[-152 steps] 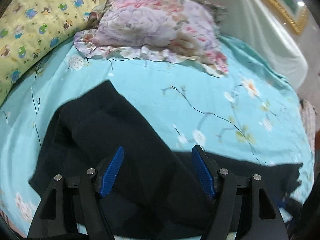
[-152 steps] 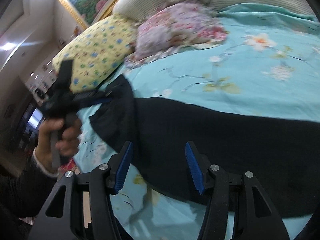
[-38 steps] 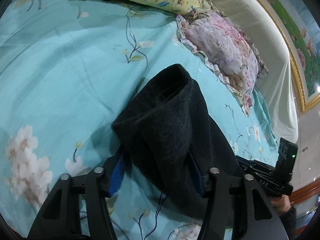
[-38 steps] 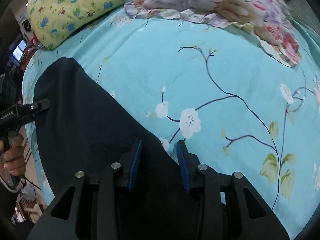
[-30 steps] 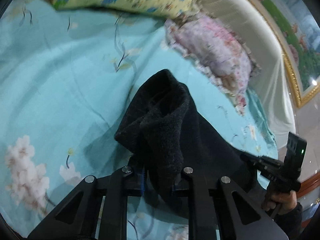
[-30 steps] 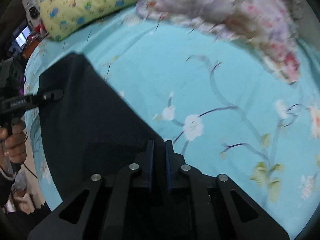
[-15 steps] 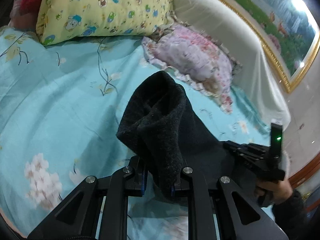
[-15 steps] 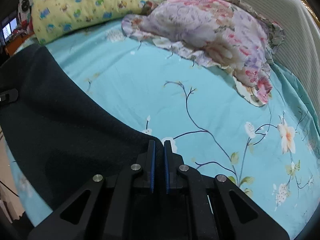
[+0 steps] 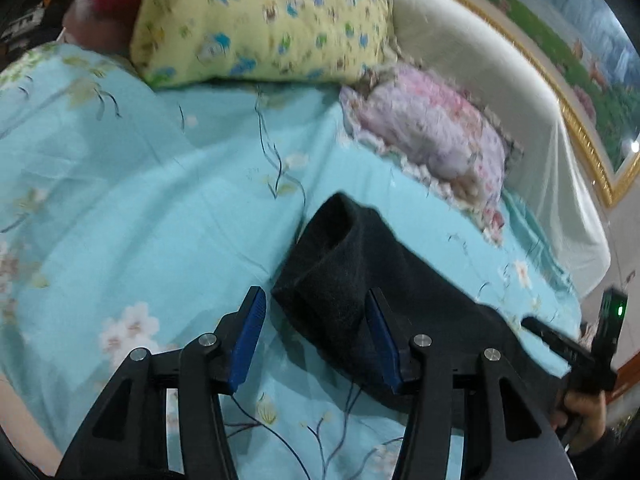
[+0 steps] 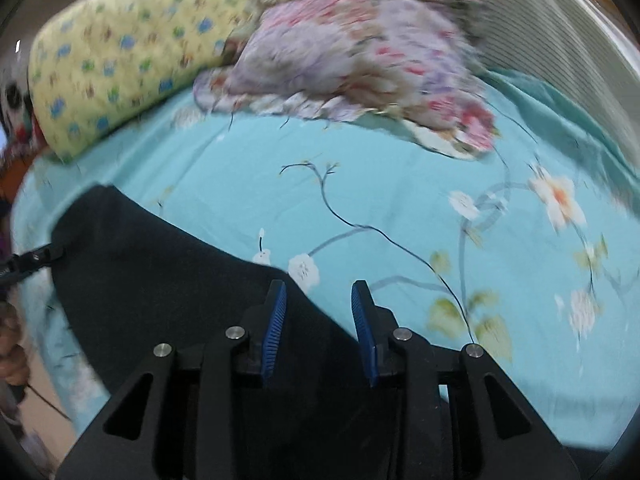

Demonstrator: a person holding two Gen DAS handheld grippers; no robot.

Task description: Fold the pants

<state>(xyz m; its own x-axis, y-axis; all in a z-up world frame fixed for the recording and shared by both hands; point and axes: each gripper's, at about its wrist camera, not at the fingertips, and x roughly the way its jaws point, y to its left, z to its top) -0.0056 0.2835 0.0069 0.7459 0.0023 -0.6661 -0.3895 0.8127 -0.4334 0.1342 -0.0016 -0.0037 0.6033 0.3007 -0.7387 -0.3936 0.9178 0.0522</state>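
Observation:
The black pants (image 9: 360, 264) lie on the turquoise flowered bedsheet (image 9: 160, 200), their near end bunched into a thick fold. My left gripper (image 9: 316, 320) hovers just over that fold; its jaws are opening, and the blue pads stand apart without pressing the cloth that lies between them. In the right wrist view the pants (image 10: 160, 280) spread flat to the left. My right gripper (image 10: 319, 320) sits above their edge, jaws opening, the cloth below them and not pinched. The right gripper (image 9: 572, 352) shows at the far right of the left view.
A yellow printed pillow (image 9: 260, 20) and a pink floral pillow (image 9: 432, 140) lie at the head of the bed. Behind them are the white padded headboard (image 9: 500, 92) and a gold-framed picture (image 9: 580, 60). A hand (image 9: 580, 412) holds the right gripper's handle.
Both grippers were shut on the black pants half a second ago. Now both pairs of jaws have spread, and the bunched fold has dropped onto the sheet.

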